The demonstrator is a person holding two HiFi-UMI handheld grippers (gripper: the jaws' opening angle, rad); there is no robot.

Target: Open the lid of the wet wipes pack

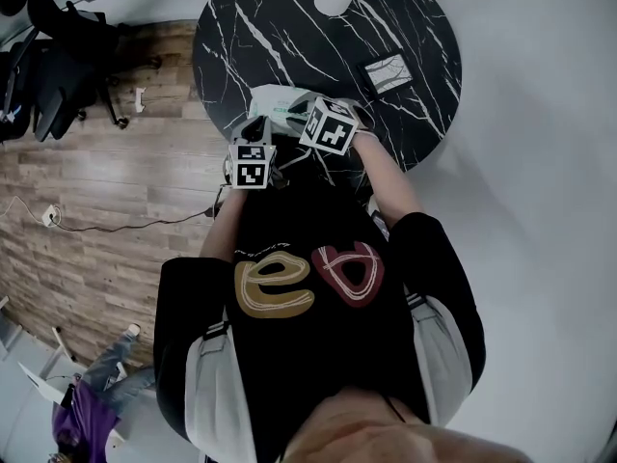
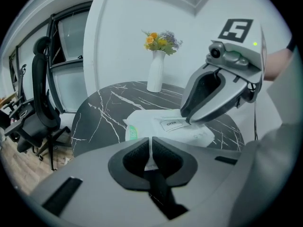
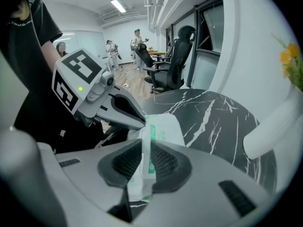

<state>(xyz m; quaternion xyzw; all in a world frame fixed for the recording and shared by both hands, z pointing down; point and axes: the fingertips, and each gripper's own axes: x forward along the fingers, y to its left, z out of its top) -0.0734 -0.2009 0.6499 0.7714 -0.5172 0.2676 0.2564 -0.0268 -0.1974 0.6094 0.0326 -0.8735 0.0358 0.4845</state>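
Note:
The white wet wipes pack [image 1: 273, 99] with green print lies near the front edge of the black marble table [image 1: 405, 17]. My left gripper [image 2: 150, 150] is shut on the pack's near edge, a thin white fold pinched between its pads. The pack [image 2: 151, 126] carries a lid label marked OPEN [image 2: 171, 124]. My right gripper [image 2: 185, 120] comes down from the right with its tips at that label's end. In the right gripper view its jaws [image 3: 144, 162] stand narrow, pressing a thin white flap with a green stripe. The left gripper [image 3: 142, 125] grips the pack's far end there.
A white vase [image 2: 155, 74] with flowers stands at the table's far side, beyond the pack. A small framed card [image 1: 386, 70] lies to the right. Office chairs [image 3: 175, 56] stand by the windows on the wooden floor, with people further off.

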